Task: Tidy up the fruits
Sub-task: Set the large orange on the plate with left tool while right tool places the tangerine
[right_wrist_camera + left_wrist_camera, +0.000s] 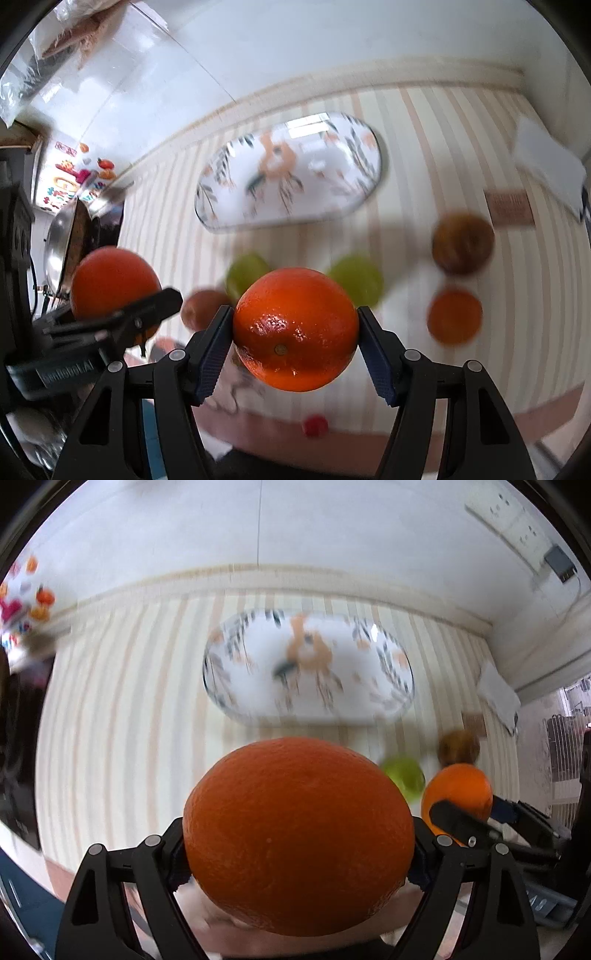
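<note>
Orange fruits (pixel 295 328): three; green (pixel 356 278): two.

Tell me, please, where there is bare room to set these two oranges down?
The tray is empty, the widest free spot. Striped cloth left of it is bare too. In front of the tray it is crowded: two green fruits, two brown ones and a loose orange.

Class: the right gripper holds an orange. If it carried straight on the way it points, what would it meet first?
Probably the striped tablecloth near the two green fruits, short of the tray; blur leaves depth unsure.
</note>
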`<state>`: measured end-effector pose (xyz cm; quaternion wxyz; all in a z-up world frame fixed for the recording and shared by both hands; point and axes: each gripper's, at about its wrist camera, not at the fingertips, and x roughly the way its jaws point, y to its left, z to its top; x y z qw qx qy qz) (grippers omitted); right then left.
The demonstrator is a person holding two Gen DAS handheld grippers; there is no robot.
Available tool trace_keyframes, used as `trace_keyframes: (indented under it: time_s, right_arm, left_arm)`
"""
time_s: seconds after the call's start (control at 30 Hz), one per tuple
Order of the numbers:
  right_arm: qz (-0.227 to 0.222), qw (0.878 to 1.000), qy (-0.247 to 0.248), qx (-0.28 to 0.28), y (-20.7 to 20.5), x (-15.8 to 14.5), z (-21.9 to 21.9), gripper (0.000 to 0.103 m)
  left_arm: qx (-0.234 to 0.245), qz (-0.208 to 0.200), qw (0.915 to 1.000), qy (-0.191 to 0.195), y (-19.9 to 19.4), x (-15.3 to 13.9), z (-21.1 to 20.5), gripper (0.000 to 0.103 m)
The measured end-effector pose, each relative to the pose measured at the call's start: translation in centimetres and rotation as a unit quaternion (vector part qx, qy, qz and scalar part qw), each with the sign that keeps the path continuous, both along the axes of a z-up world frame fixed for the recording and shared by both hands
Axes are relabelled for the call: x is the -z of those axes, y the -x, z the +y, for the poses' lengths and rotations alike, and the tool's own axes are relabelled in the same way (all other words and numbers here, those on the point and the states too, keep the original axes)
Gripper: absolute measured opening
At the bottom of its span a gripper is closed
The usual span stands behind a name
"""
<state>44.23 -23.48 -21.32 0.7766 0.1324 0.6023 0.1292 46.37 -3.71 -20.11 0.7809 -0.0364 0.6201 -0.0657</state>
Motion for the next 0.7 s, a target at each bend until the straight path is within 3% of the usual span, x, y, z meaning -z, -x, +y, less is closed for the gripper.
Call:
trace_keyframes:
  time_s: [0.17,0.4,0.7]
  right_arm:
    - [-0.018,1.0,0.017,0.001,-5.0,1.5,3.4,0.068]
    - [0.005,1.0,0.005,0.0,-11.9,7.1,7.8,0.068]
    - [0.041,0.999,-0.024,-0.008,-15.1,11.9,11.4,0.069]
  left_arm:
    - [0.007,-0.008,0.9999,-0.006,-5.9,0.1,2.4,0.088]
    - [0.017,0.045,0.9989,0.002,-14.0,5.1,5.0,0.088]
    - [0.027,0.102,0.9943,0.013,-18.4,9.3,5.6,0.088]
